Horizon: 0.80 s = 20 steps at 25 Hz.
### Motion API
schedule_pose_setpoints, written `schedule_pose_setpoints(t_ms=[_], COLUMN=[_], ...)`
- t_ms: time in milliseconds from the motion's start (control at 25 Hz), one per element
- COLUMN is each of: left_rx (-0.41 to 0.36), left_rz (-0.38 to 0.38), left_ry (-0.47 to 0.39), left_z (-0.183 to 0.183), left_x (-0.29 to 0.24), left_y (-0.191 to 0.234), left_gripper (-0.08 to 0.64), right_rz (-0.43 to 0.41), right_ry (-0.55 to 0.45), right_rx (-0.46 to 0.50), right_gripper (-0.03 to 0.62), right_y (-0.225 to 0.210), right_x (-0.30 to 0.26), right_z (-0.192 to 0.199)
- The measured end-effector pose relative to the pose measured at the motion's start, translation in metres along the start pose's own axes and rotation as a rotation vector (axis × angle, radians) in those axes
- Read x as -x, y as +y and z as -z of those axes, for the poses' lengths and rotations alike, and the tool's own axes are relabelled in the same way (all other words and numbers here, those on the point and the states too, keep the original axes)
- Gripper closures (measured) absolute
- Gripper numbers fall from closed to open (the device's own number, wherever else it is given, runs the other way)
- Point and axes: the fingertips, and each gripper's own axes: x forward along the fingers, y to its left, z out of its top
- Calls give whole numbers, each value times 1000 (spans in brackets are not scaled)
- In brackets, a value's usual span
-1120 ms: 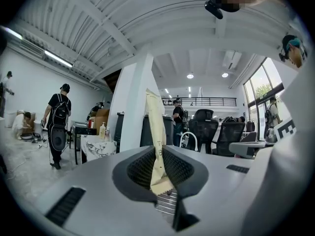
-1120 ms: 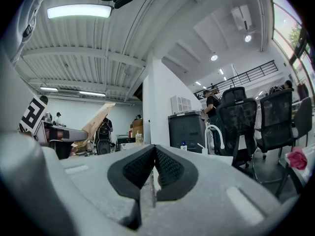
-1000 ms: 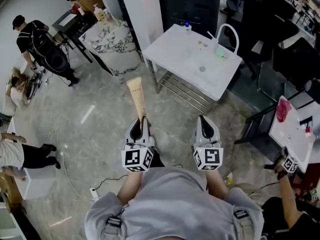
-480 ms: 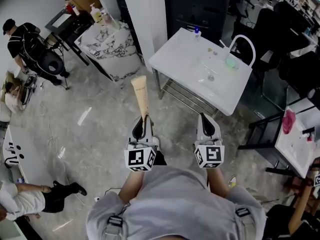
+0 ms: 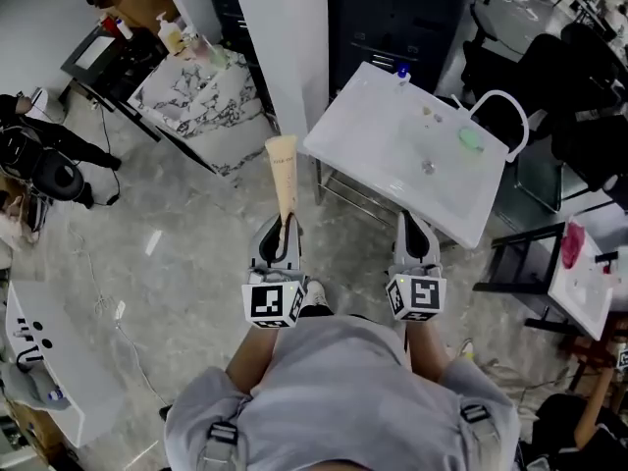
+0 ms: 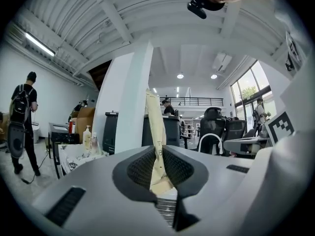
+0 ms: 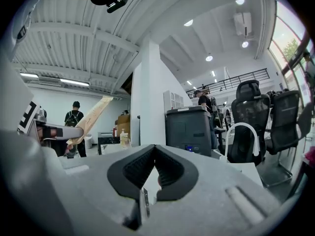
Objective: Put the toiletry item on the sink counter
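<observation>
A long cream toiletry tube [image 5: 283, 175] stands upright in my left gripper [image 5: 285, 226], which is shut on the tube's lower end. In the left gripper view the tube [image 6: 155, 132] rises between the two jaws. The white sink counter [image 5: 358, 130] with a curved white faucet [image 5: 496, 101] stands just ahead and to the right of the tube. My right gripper [image 5: 412, 226] hovers before the counter's near edge, shut with nothing in it. From the right gripper view [image 7: 154, 149] the tube [image 7: 91, 118] shows at the left.
A small blue-capped bottle [image 5: 401, 70] and a green item [image 5: 471, 137] lie on the sink. A white pillar [image 5: 294, 27] and a black cabinet [image 5: 392, 8] stand behind. A marble-patterned table [image 5: 196, 91] with bottles is at the left, black chairs [image 5: 579, 57] at the right.
Both grippers have come closer to the sink counter, which now lies right in front of them. The tube stays held upright in the left gripper.
</observation>
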Motion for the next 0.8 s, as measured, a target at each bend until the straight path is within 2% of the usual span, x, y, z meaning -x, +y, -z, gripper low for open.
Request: schedule_pose_setpoints(t_ms=[200, 360, 520, 800], left_rx=[25, 64, 68, 23], left_rz=[60, 83, 107, 135], left_ry=[18, 36, 46, 41], left_z=[5, 13, 19, 19], left_x=[-32, -57, -84, -141], left_y=[27, 38, 35, 15], left_gripper=[520, 519, 520, 520], right_rz=[73, 99, 127, 153], right_ry=[21, 29, 40, -1], right_rx=[-5, 2, -5, -29], right_gripper=[590, 589, 590, 591], right_y=[4, 2, -14, -62], right_x=[-33, -52, -67, -102], right_z=[5, 7, 12, 11])
